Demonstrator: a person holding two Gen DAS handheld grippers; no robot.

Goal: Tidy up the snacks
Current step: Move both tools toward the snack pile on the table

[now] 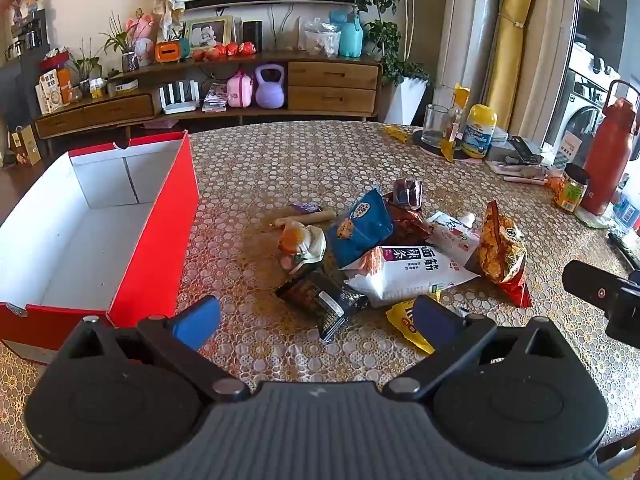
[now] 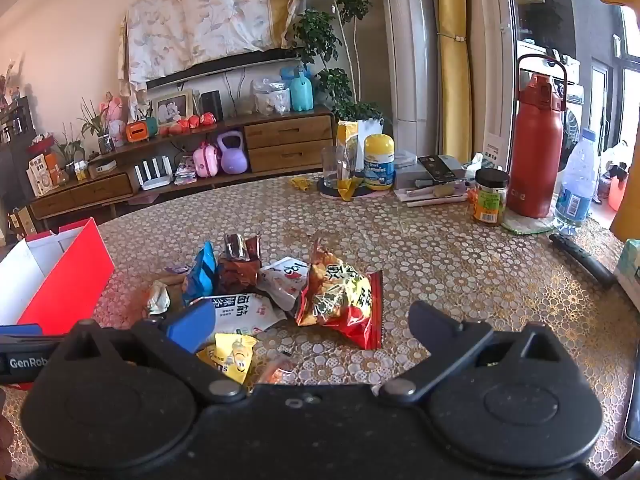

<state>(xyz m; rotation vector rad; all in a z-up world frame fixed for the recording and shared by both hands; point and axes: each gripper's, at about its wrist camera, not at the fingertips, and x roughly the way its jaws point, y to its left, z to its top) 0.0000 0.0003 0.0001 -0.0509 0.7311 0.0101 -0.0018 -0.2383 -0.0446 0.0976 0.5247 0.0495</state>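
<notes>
While both hover low over desk (image 1: 280, 152), left tongs (image 1: 316, 320) and right tongs (image 2: 312, 328) gape wide, empty; snack pile (image 1: 400, 248) just ahead, red box (image 1: 156, 232) left of left tongs.

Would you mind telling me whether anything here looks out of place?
The snack packets lie jumbled on the table, several overlapping, beside the red box, which holds nothing. Both grippers, left and right, are open.

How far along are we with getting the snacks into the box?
Nothing looks done: the red box shows only bare white floor. Nothing is in hand: the left tongs and right tongs are open and hold nothing. All the snacks are left, piled on the table, including the blue bag and white packet.
</notes>
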